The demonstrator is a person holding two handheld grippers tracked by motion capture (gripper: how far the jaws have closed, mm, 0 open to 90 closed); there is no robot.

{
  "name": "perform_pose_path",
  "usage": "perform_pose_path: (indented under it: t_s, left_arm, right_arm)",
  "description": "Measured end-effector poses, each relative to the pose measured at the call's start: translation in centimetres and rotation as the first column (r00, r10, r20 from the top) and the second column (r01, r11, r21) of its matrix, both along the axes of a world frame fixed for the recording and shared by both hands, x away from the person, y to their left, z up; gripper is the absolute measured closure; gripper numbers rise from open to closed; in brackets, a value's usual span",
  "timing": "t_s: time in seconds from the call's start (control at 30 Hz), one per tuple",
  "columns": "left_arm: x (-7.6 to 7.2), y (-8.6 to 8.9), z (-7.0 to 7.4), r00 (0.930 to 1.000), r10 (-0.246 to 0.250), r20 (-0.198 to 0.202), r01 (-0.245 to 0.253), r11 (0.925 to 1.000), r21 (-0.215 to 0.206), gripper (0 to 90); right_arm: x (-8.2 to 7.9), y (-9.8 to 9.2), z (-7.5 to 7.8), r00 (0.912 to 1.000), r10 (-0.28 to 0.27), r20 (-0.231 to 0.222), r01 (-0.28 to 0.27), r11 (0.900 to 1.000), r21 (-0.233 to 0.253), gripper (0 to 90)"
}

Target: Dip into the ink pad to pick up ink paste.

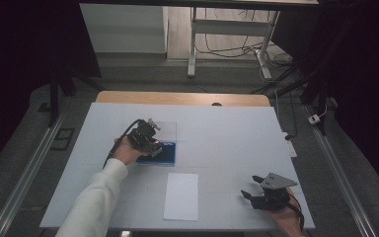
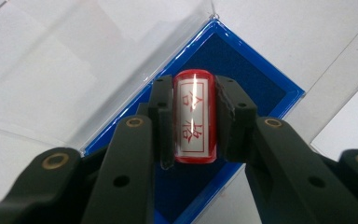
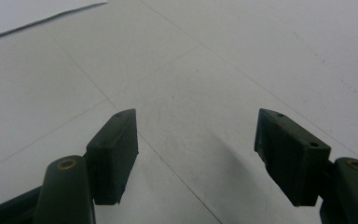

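Observation:
A red stamp (image 2: pixel 194 122) with a white label and red characters is clamped between the jaws of my left gripper (image 2: pixel 194 119). It hangs just over a blue ink-pad tray (image 2: pixel 256 74) whose clear lid (image 2: pixel 74 60) is folded open beside it. In the high view the left gripper (image 1: pixel 153 143) is over the blue tray (image 1: pixel 170 157) at the table's middle left. A white sheet of paper (image 1: pixel 181 195) lies near the front edge. My right gripper (image 1: pixel 250 186) rests at the front right, jaws wide apart with nothing between them (image 3: pixel 196 144).
The table is covered by a white sheet (image 1: pixel 227 133), with a wooden edge (image 1: pixel 182 98) at the back. Beyond it stand a desk frame with cables (image 1: pixel 227 44) and a dark floor. A power strip (image 1: pixel 290 147) lies off the table's right side.

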State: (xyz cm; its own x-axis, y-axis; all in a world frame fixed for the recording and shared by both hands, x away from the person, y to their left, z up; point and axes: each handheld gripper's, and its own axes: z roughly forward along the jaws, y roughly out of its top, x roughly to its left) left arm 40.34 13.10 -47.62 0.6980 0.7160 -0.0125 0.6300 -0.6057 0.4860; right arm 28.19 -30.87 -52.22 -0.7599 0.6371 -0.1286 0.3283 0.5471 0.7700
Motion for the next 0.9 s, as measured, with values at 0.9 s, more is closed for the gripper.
perform_pose_path:
  t_s: [0.9]
  left_arm:
    - [-0.18, -0.35, -0.73, 0.9998, 0.016, 0.009, -0.016, 0.9999, 0.007, 70.8]
  right_arm:
    - [-0.22, 0.46, 0.12, 0.9999, 0.011, 0.006, -0.011, 1.0, -0.015, 29.8]
